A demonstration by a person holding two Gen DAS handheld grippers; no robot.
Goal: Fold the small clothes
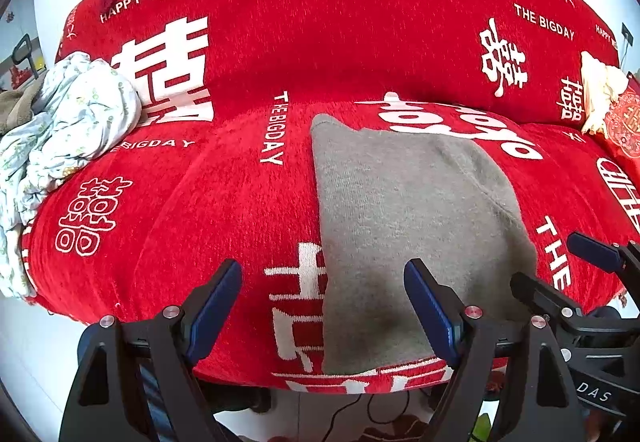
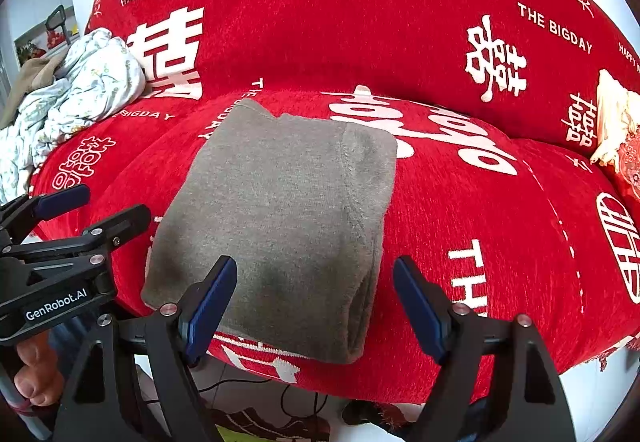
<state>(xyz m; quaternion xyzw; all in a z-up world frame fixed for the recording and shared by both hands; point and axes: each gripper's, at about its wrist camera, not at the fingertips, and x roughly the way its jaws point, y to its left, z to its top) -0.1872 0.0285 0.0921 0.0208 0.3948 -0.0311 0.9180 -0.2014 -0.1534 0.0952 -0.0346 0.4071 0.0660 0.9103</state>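
- Spreading across nearly everything in both views: a sofa cover [image 1: 248,202] in red, printed with white characters and the words "HAPPY WEDDING" and "THE BIGDAY".
- Lying folded and flat on the seat of that cover, toward its front edge: a grey garment [image 1: 404,226] [image 2: 280,218], one end reaching the seat's front lip.
- Sitting bunched on the seat's left end, well apart from the grey garment: a pale floral cloth [image 1: 68,130] [image 2: 76,98].
- Resting at the seat's far right end, against the backrest: a cream item [image 1: 600,90] [image 2: 614,122], too small to identify.
- Hovering at the seat's front edge, over the grey garment's left border: left gripper [image 1: 322,306], jaws wide, gripping nothing.
- Hovering over the grey garment's right border: right gripper [image 2: 314,302], jaws wide, gripping nothing.
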